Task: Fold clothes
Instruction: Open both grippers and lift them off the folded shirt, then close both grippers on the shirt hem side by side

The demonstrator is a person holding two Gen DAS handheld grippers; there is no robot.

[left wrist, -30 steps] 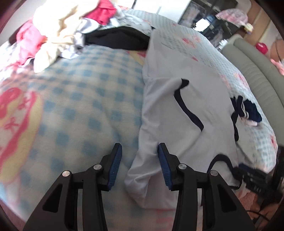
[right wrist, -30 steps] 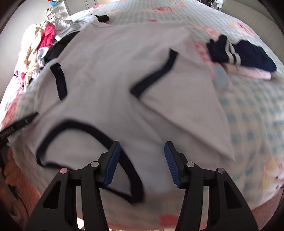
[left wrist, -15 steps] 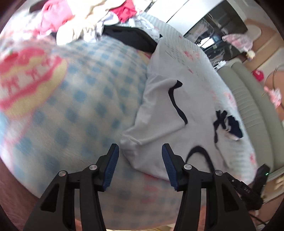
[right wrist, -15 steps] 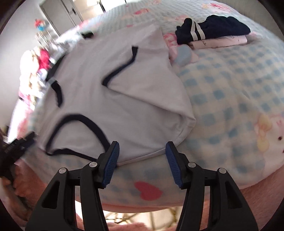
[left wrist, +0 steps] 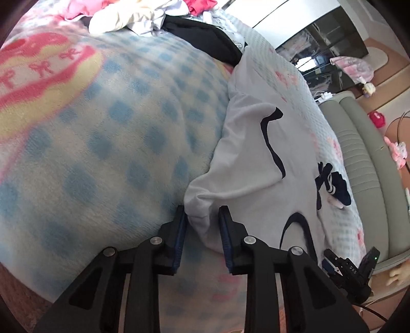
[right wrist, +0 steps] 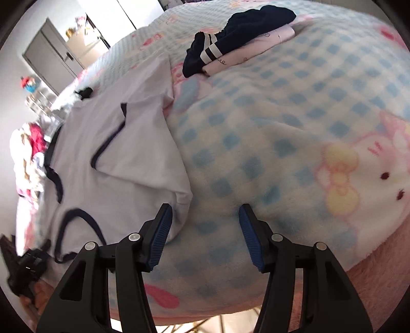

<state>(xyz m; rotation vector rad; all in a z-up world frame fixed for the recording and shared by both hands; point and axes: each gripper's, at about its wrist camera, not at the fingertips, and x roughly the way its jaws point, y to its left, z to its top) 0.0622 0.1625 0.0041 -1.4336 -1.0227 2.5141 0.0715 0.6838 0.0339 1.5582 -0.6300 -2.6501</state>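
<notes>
A white shirt with navy trim (left wrist: 243,166) (right wrist: 128,153) lies spread flat on a blue-checked blanket (left wrist: 102,153), sleeves folded inward. My left gripper (left wrist: 202,225) sits at the shirt's near left corner. Its jaws are closing, and the bunched corner lies between them. The left pad touches the cloth edge, but I see no firm pinch. My right gripper (right wrist: 205,225) hovers at the shirt's near right corner with its jaws opening. Its left fingertip (right wrist: 164,217) is beside the cloth edge, and only blanket shows between the jaws.
A heap of white, cream and pink clothes (left wrist: 128,15) and a black garment (left wrist: 205,35) lie at the far left of the bed. Folded navy striped clothes (right wrist: 230,46) rest beyond the shirt's right side. A padded grey-green surface (left wrist: 364,166) runs along the bed.
The left gripper came down onto the shirt's left corner and its jaws narrowed around it. The right gripper slid right across the shirt to its right corner, rolling, and its jaws widened.
</notes>
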